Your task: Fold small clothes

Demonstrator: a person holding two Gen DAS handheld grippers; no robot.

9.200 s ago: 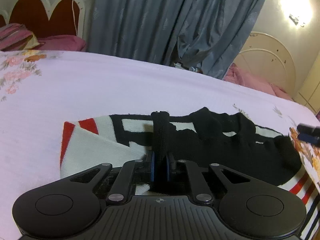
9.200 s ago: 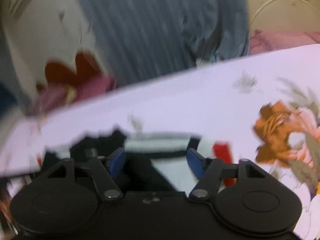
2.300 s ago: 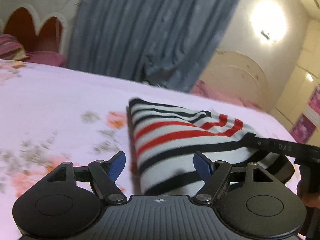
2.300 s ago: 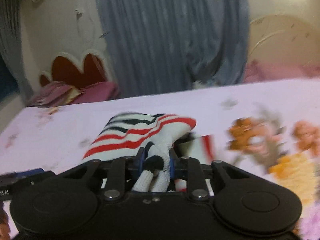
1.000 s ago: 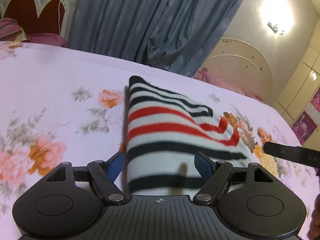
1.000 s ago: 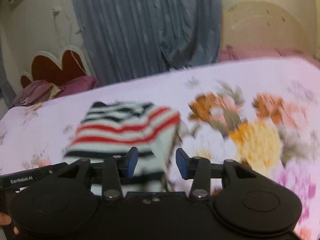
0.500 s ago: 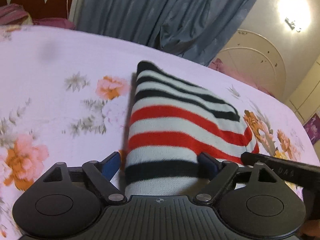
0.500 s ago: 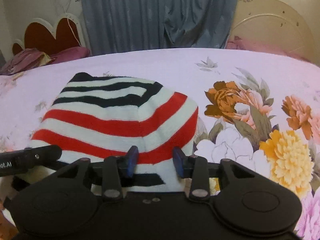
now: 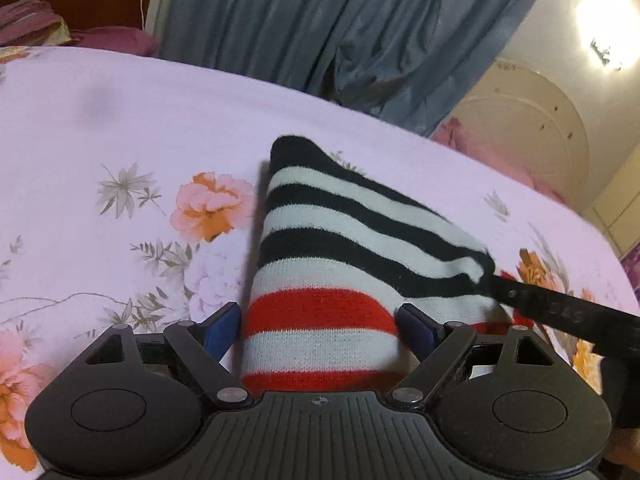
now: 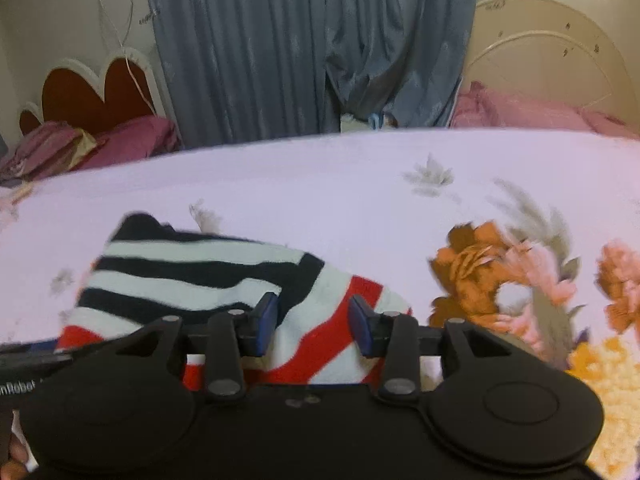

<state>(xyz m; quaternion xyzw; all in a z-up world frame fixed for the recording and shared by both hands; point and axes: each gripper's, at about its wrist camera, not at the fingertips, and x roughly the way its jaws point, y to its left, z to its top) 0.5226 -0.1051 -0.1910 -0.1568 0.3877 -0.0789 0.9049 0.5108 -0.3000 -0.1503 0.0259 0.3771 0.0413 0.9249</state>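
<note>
A folded knit garment (image 9: 332, 264) with black, white and red stripes lies on the pale floral bedsheet (image 9: 120, 128). My left gripper (image 9: 320, 330) is open, its blue pads on either side of the garment's near red-striped end. My right gripper (image 10: 314, 320) is open with the garment's right corner (image 10: 320, 320) between its pads. The right gripper's black finger (image 9: 560, 312) shows in the left wrist view, touching the garment's right corner.
Grey-blue curtains (image 10: 312, 48) hang behind the bed. A red and white scalloped headboard (image 10: 96, 84) and pink pillows (image 10: 132, 140) stand at the far left; a cream rounded headboard (image 10: 552, 64) and pink bedding at the far right.
The folded garment was set down and my right gripper let go of it. Both grippers have since moved in low against the garment's near edge.
</note>
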